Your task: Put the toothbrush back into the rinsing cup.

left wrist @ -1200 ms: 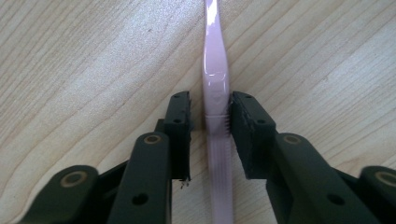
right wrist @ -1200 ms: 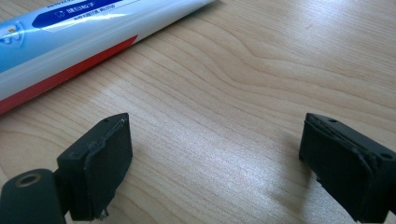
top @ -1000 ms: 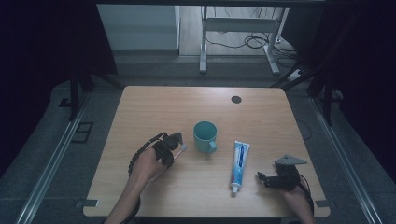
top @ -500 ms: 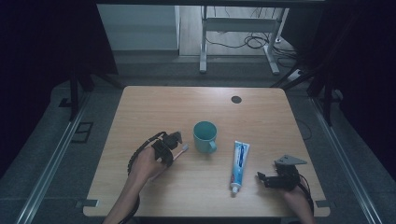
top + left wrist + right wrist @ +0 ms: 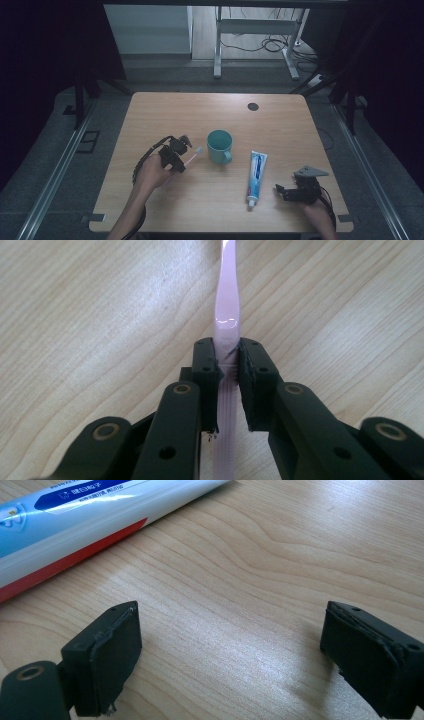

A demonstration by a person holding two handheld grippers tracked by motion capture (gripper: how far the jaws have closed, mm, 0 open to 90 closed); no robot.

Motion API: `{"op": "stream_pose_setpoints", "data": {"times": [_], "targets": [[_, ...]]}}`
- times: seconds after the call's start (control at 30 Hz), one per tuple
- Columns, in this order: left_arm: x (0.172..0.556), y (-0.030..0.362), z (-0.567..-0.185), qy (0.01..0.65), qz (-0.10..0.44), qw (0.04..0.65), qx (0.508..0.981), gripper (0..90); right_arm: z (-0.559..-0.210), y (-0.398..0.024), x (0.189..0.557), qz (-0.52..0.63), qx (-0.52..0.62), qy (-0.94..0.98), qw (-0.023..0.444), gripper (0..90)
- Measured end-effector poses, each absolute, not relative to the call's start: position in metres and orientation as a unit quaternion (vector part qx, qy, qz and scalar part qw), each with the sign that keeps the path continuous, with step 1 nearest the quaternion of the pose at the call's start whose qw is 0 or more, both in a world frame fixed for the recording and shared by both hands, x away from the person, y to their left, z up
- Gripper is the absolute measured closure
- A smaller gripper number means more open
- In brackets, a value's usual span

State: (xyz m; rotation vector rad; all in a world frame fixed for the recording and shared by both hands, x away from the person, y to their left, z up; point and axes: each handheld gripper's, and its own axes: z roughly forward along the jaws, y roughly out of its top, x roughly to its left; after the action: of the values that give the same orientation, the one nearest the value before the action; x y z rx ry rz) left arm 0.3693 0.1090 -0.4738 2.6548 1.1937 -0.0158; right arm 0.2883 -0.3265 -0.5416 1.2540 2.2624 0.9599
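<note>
Left gripper: clenched on the pink toothbrush, pads pinching its handle from both sides; nothing slack that I can see.
Toothbrush: held over the wooden table, its head pointing toward the teal mug and stopping just short of it in the high view.
Mug: upright near the middle of the table, handle toward the person; I can't tell whether anything is inside.
Right gripper: jaws spread wide, gripping nothing, resting low near the table's near right corner.
Toothpaste tube: lying flat between the mug and the right gripper, cap toward the person, untouched.
Done so far: the brush looks picked up and secured.
Left to do: my guess is it goes into the mug; the tube waits.
</note>
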Motion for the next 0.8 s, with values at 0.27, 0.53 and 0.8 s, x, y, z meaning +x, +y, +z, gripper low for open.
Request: {"op": "stream_pose_setpoints", "data": {"times": [0.27,0.53,0.8], "targets": [[0.369,0.113,-0.462,0.409,0.008,0.157,0.899,79.0,-0.542,-0.326,0.288,0.342,0.446,0.805,0.190,9.4],[0.368,0.115,-0.452,0.404,0.024,0.184,0.896,79.0,-0.542,-0.326,0.288,0.342,0.447,0.805,0.190,9.4],[0.367,0.117,-0.440,0.402,0.045,0.216,0.889,79.0,-0.542,-0.326,0.288,0.342,0.446,0.805,0.190,9.4]]}}
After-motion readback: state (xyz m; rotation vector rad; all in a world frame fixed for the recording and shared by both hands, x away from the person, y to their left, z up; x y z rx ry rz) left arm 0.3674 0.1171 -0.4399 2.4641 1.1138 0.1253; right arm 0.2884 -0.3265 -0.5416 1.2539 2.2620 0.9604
